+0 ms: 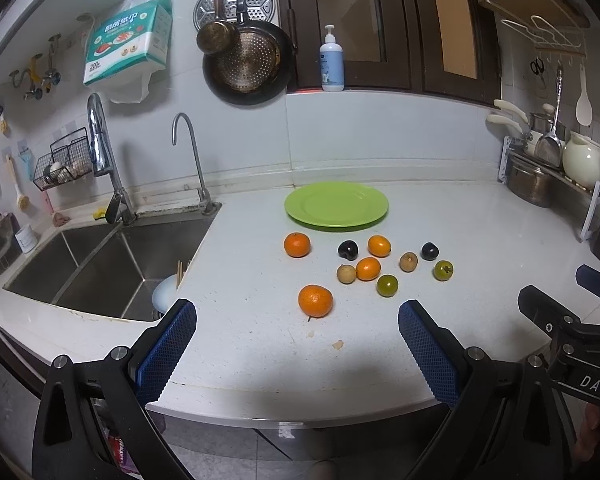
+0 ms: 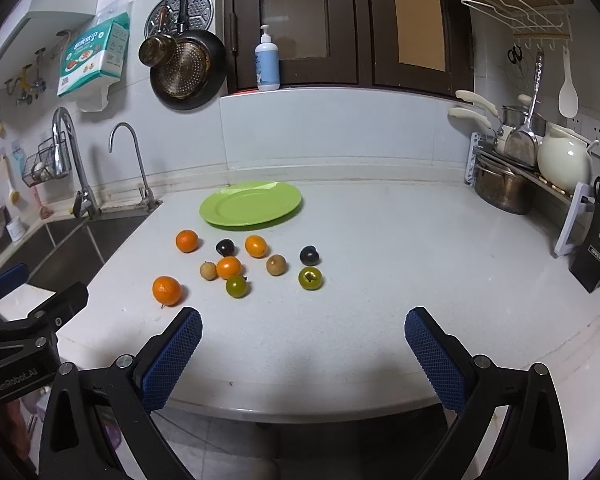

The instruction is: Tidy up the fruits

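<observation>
Item 1, left gripper (image 1: 298, 322): you are holding it low over the near edge of the white surface (image 1: 440, 216), jaws spread wide, gripping nothing.

Item 2, right gripper (image 2: 303, 330): you are keeping it alongside, jaws likewise wide and empty.

Item 3, green plate (image 1: 336, 205): it is sitting bare toward the back wall, the likely destination.

Item 4, fruits, all lying loose between the plate and your grippers:
- nearest orange mandarin (image 1: 315, 300), closest to your left gripper
- second mandarin (image 1: 297, 245), just in front of the plate
- two small orange fruits (image 1: 379, 246), one touching a brown longan-like fruit (image 1: 346, 274)
- a second brown fruit (image 1: 408, 262)
- two dark plum-like fruits (image 1: 347, 250)
- two green fruits (image 1: 387, 285)

Handling note: nothing appears sorted yet. The nearest mandarin is standing apart from the cluster, so you are probably best starting there; centre it between the jaws and close gently, since round fruit rolls.

View note: the left wrist view is showing the sink (image 1: 100, 264) beside the surface's left edge, a rolling hazard; the right wrist view is showing more open surface and the knife block (image 2: 598, 252) at far right.
</observation>
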A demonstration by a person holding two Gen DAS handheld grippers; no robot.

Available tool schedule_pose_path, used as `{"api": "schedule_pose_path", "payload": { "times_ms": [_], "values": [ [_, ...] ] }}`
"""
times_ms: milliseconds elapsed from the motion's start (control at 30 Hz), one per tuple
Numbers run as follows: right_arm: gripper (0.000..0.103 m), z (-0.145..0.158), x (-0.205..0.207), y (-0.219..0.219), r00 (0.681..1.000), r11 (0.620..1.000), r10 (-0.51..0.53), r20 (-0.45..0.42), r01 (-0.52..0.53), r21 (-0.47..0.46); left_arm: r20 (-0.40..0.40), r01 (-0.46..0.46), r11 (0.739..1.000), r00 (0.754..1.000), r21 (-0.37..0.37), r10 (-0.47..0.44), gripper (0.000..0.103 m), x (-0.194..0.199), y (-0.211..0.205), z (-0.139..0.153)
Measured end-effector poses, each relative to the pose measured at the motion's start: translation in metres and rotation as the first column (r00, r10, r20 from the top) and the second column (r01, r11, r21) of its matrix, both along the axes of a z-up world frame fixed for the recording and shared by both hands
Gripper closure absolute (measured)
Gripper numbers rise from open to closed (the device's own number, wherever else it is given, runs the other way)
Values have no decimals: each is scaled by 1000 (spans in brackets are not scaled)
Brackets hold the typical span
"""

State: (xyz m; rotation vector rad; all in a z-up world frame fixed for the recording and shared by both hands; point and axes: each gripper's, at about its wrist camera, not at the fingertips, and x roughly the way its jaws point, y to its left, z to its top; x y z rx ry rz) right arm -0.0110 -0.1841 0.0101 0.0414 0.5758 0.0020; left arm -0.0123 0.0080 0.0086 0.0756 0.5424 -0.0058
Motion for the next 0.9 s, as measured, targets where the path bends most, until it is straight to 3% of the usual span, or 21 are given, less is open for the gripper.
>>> {"api": "schedule_pose_path", "payload": {
  "times_ms": [900],
  "values": [
    [1,1,-3,1,1000,1000,16,2,-16,3,0,-5,1000,1000,-15,5,0,-2,1,3]
  ]
}}
